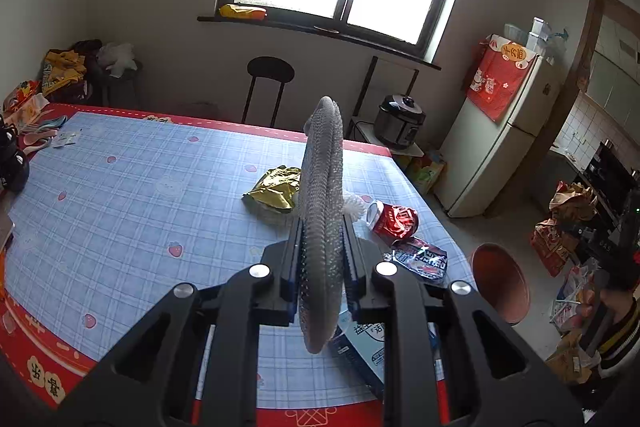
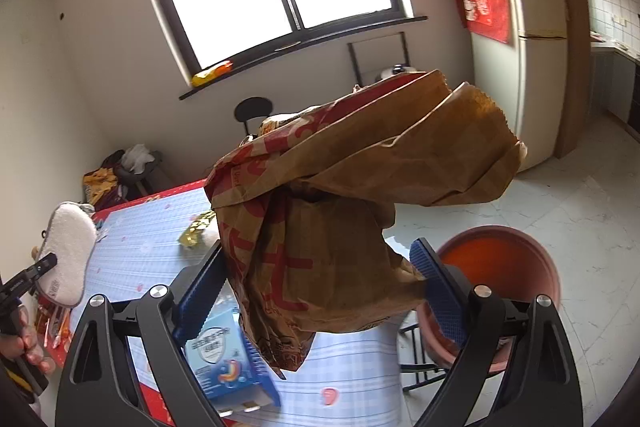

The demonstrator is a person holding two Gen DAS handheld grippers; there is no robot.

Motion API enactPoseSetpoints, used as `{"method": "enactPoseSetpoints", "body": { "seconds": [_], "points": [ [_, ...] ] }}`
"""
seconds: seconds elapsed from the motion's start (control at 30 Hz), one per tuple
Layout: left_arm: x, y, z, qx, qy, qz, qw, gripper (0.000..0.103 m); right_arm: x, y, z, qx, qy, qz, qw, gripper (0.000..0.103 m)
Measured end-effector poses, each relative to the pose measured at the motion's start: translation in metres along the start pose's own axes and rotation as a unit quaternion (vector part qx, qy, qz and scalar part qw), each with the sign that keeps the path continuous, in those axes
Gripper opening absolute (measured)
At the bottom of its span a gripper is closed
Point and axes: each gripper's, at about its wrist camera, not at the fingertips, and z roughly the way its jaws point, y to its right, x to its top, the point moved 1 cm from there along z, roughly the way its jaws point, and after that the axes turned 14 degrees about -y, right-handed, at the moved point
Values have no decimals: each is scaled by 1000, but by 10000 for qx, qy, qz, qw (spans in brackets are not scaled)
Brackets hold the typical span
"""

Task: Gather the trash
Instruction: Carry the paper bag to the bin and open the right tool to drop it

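Left gripper: clamped narrow on flat grey-white padded insole, raised above blue checked tablecloth.
Right gripper: wide, pads gripping crumpled brown paper bag, beside round orange bin.

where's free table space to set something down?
Bare: the table stretch from gold wrapper to the left clutter. Crowded: right edge, with can, foil pack, blue box.
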Motion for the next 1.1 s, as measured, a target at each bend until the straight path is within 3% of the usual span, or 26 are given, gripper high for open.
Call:
{"method": "enactPoseSetpoints", "body": {
  "seconds": [0.2,0.37,0.67,0.87,1.1],
  "points": [
    [4,63,25,-132,-127,239,9995,21,8,95,4,-457,-100,397,9981,89],
    [6,121,46,-255,-184,451,9985,21,13,146,19,-563,-280,549,9965,90],
    [-1,194,80,-447,-403,716,9956,21,19,177,40,-470,-578,598,9954,96],
    [-1,227,95,-550,-568,1067,9911,21,23,187,23,-401,-333,575,9970,98],
    [-4,277,119,-875,-679,1542,9818,21,-6,212,-13,-365,-109,925,9950,98]
  ]
}}
